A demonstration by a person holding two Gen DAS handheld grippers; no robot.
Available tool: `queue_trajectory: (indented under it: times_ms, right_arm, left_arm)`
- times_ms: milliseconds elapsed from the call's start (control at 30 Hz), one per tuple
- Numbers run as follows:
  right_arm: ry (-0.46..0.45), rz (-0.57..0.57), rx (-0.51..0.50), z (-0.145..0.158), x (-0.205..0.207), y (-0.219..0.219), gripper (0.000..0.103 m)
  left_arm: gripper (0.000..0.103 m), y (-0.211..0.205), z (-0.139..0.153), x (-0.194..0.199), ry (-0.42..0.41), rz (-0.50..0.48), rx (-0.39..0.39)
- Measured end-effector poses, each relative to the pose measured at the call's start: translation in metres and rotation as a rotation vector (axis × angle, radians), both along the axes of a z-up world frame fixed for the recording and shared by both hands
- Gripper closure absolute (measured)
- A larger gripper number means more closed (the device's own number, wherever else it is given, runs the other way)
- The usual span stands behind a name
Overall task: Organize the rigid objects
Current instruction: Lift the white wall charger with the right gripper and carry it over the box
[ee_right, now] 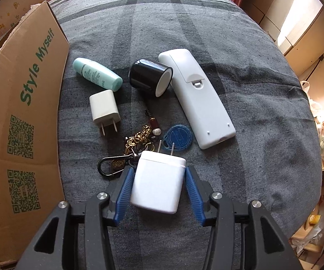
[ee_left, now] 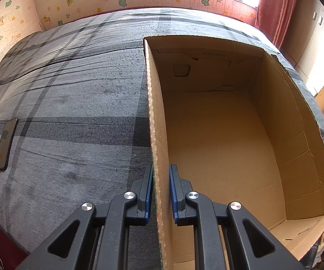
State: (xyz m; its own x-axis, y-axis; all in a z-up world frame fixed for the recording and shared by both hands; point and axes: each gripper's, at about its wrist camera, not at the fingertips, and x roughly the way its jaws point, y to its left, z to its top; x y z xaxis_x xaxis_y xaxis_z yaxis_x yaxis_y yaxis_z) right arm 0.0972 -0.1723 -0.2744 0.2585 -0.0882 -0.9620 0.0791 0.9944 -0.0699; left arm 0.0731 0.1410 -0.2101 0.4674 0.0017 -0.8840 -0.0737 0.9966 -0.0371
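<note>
Nearest the right wrist camera, a large white charger (ee_right: 158, 183) lies on the grey plaid bedcover (ee_right: 251, 90), prongs pointing away, between the blue pads of the right gripper (ee_right: 158, 187); the jaws stand wide, with a visible gap on each side, so the charger is framed but not yet clamped. Just beyond its prongs lie a key bunch with a black carabiner (ee_right: 126, 155) and a blue round tag (ee_right: 180, 137). Farther out lie a smaller white charger (ee_right: 104, 108), a mint-green bottle (ee_right: 97, 74), a black cylindrical cap (ee_right: 149, 77) on its side, and a white remote control (ee_right: 195, 96) lying face down. Along the left edge stands the outer wall of the cardboard box (ee_right: 22, 112). In the left wrist view, the left gripper (ee_left: 161, 193) straddles the near wall of the cardboard box (ee_left: 158, 135), jaws narrow, one pad each side; whether the pads actually press the wall cannot be told. Judged from both views, the task is at its start: the box interior shows nothing inside, and every item remains on the bedcover. Only the left view shows the box floor and a dark phone (ee_left: 5, 144) lying well apart on the bedcover; only the right view shows the items to be sorted.
</note>
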Motion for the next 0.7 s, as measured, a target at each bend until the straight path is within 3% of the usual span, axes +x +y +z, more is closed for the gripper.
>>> queue_trajectory:
  times_ms: [333,700]
  right_arm:
    - [-0.036,0.009,0.063,0.018,-0.010,-0.009,0.055]
    - [-0.089,0.055,0.041,0.061,-0.016,0.006,0.055]
  left_arm:
    - [0.088,-0.002,0.000,0.000,-0.003,-0.003,0.010]
    - [0.088,-0.003,-0.001,-0.002,-0.006,-0.008,0.014]
